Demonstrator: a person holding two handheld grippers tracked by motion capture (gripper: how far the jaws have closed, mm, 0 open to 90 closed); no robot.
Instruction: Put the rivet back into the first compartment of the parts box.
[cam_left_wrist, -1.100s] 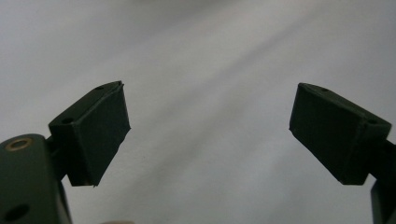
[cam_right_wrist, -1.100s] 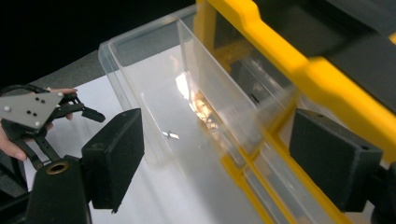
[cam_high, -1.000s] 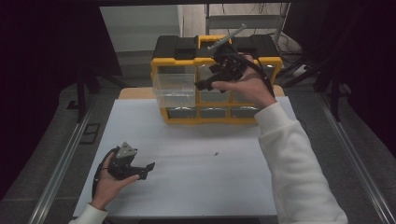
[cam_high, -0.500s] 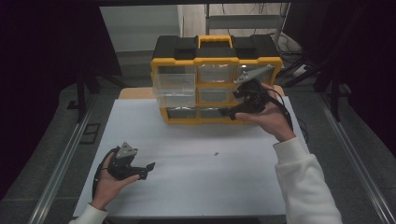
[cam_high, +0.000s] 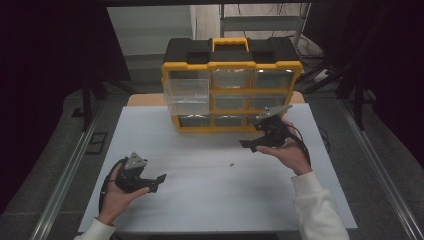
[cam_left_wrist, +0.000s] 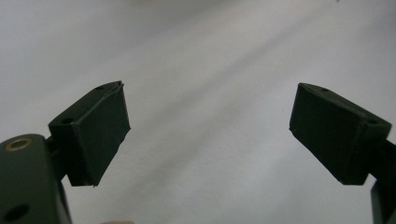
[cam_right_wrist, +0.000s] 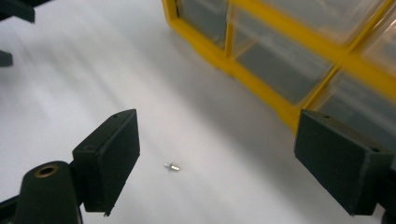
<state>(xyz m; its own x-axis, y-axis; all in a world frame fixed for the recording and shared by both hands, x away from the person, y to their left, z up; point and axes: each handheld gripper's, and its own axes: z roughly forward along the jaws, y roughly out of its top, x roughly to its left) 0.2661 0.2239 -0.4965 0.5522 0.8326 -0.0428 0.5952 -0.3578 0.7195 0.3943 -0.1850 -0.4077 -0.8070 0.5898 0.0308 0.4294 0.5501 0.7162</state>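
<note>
A yellow and black drawer organizer (cam_high: 232, 82) stands at the back of the white table (cam_high: 200, 200), with its upper left clear drawer (cam_high: 186, 95) pulled out. A tiny metal screw (cam_high: 231, 164) (cam_right_wrist: 173, 166) lies on the table in front of it. My right gripper (cam_high: 248, 145) (cam_right_wrist: 215, 163) hovers open above the table, just right of the screw, with nothing between its jaws. My left gripper (cam_high: 159, 182) (cam_left_wrist: 208, 135) rests low near the front left, open and empty, over bare table.
The organizer's bottom row of drawers (cam_right_wrist: 280, 65) lies close ahead of the right gripper. Metal rails (cam_high: 65, 175) run along both sides of the table. A shelf frame (cam_high: 260, 15) stands behind the organizer.
My right gripper has come down from the organizer's upper drawers to just above the table near the screw. The left gripper has stayed where it was.
</note>
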